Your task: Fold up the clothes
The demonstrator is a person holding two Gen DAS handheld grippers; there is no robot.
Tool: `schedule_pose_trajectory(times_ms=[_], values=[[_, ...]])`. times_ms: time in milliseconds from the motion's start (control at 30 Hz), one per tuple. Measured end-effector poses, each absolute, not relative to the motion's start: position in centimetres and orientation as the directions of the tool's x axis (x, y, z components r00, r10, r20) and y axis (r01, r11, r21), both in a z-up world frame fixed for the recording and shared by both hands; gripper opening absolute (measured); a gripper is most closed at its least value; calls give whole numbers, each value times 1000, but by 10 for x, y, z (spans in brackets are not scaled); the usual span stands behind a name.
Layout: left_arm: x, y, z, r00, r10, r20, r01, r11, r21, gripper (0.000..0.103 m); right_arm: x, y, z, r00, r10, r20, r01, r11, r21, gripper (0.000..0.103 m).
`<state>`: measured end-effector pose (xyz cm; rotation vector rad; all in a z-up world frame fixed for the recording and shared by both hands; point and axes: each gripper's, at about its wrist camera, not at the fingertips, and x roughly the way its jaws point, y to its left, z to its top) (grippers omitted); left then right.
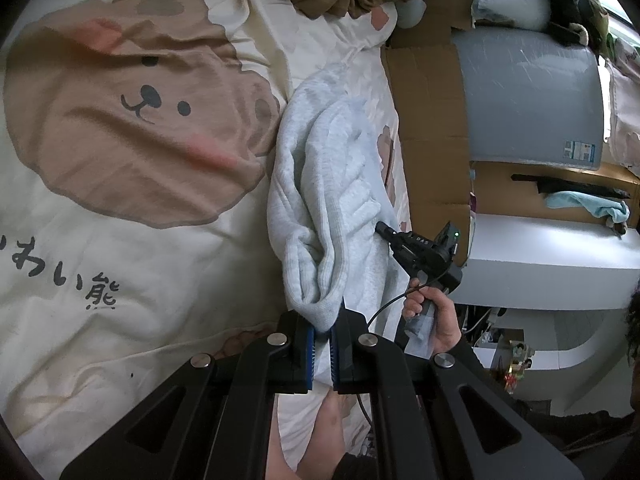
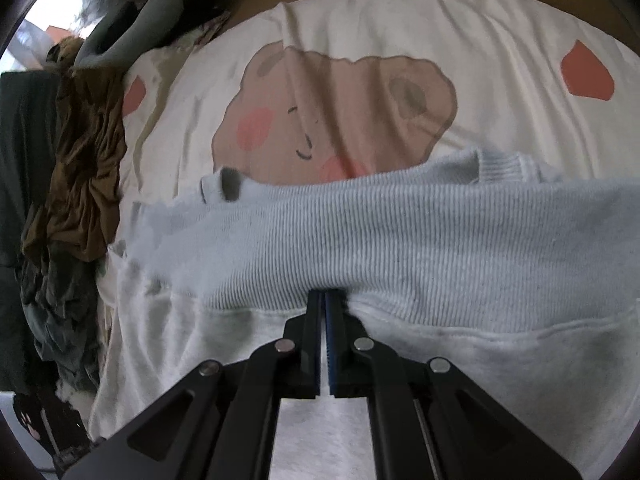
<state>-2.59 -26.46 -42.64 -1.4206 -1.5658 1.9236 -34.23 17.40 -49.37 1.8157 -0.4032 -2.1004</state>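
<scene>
Pale grey ribbed knit, a sweater (image 1: pixel 320 200), lay bunched along the right edge of a cream bear-print bedspread (image 1: pixel 120 240) in the left wrist view, with wide bare bedding to its left and cardboard (image 1: pixel 432 120) close on its right. The left gripper (image 1: pixel 323 344) was clamped on the sweater's lower fold. Black characters on the bedspread read "わい熊". In the right wrist view, the right gripper (image 2: pixel 323 300) was pinched shut on the ribbed hem, bedspread lay open beyond, and brown clothes (image 2: pixel 84 160) were heaped at the left edge.
</scene>
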Motion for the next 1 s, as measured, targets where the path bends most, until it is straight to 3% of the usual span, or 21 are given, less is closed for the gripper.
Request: schedule_pose_trajectory(times_ms=[567, 700, 800, 1000], values=[[-35, -256, -418, -468, 730, -499, 330, -380, -864, 5, -362, 165, -496, -149, -349, -925, 102, -936, 337, 0], [-43, -250, -403, -449, 740, -500, 302, -401, -865, 5, -356, 173, -486, -131, -383, -915, 85, -923, 374, 3], [-50, -245, -394, -440, 742, -507, 290, -417, -862, 5, -344, 184, -474, -146, -417, -897, 71, -909, 411, 13], [-64, -231, -379, -422, 747, -513, 267, -438, -858, 5, -316, 204, -455, -137, -471, -872, 92, -882, 462, 16]])
